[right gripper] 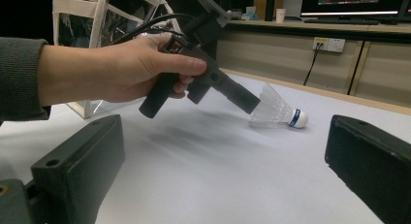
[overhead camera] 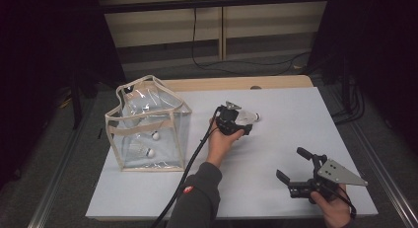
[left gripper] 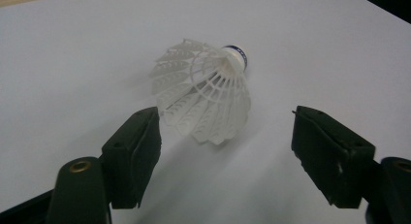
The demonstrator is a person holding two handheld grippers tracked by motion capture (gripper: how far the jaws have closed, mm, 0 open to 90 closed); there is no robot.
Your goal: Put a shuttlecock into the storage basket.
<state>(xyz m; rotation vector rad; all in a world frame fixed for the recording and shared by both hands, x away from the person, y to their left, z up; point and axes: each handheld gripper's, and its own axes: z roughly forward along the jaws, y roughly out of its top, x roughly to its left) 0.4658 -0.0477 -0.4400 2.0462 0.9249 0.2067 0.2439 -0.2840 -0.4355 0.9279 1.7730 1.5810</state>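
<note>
i am counting three shuttlecocks in the high view: one loose shuttlecock [overhead camera: 252, 117] lying on its side on the white table [overhead camera: 276, 154] just right of centre, and two more shuttlecocks [overhead camera: 148, 152] sitting inside the clear bag [overhead camera: 148, 127] at the left of the frame. there is one bag, standing upright with its top open and a beige trim around its edges.

i am holding the left gripper [overhead camera: 245, 123] at the middle of the high view, its tip right beside the loose shuttlecock. in the left gripper view the shuttlecock [left gripper: 206, 95] is lying in the upper middle of the frame, skirt toward the camera and white cap with a blue band pointing away. the two black jaws are standing apart on either side of it; the left jaw's tip is sitting just at the skirt's edge and the right jaw is well clear, so nothing is being squeezed.

the right gripper [overhead camera: 291, 165] is resting in my hand at the lower right of the high view, well apart from the shuttlecock, its two jaws spread wide with nothing between them. in the right gripper view i am seeing my left hand [right gripper: 126, 69] at the upper left, and the shuttlecock [right gripper: 281, 112] lying right of centre.
</note>
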